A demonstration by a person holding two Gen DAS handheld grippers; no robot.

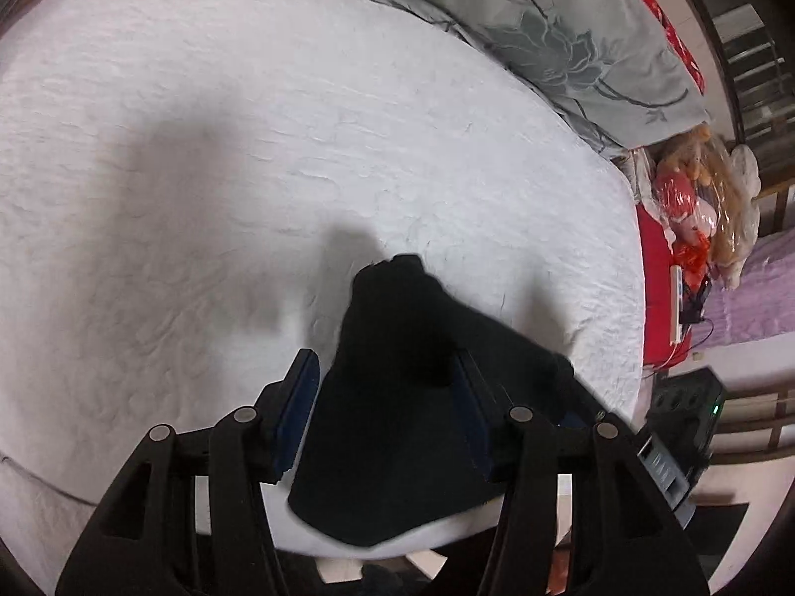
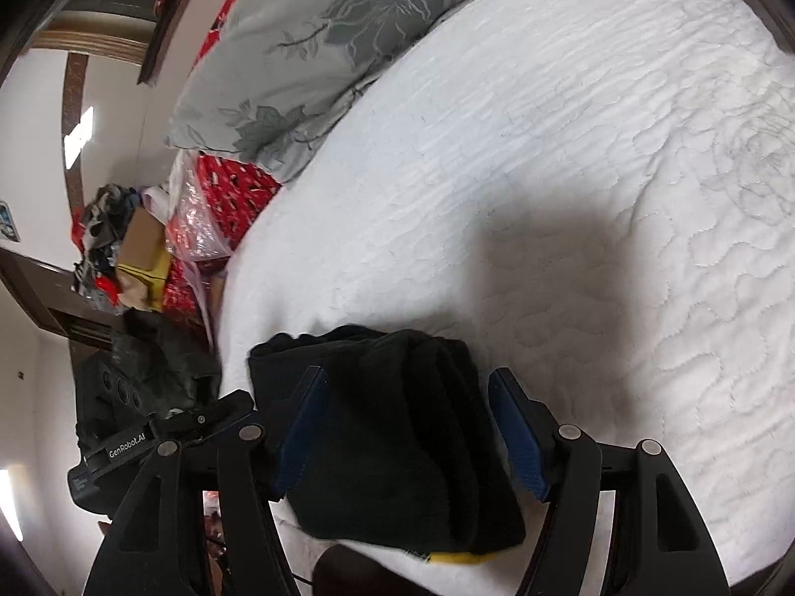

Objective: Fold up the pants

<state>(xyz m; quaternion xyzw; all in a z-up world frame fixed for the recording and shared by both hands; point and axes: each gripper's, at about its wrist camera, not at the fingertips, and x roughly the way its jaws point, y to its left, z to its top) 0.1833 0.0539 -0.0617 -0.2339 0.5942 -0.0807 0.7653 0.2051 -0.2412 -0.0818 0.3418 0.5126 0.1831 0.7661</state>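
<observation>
The bed (image 1: 248,149) fills both views, covered in a white quilted sheet. A grey floral pillow (image 1: 546,25) lies along its far edge at 1 o'clock in the left view and at 11 o'clock in the right view (image 2: 308,39). Past the bed's edge at 3 o'clock in the left view sit bagged plush toys (image 1: 705,198); in the right view a heap of clutter (image 2: 119,258) sits at 9 o'clock. The black pants (image 2: 397,437), folded into a thick bundle, lie on the bed's near edge at 6 o'clock. The right claw (image 2: 407,427) stands open around the bundle, its fingers apart from the cloth on the right side. The left claw (image 1: 387,412) is spread too, with the pants (image 1: 397,397) bunched between its fingers; whether it grips them I cannot tell.
</observation>
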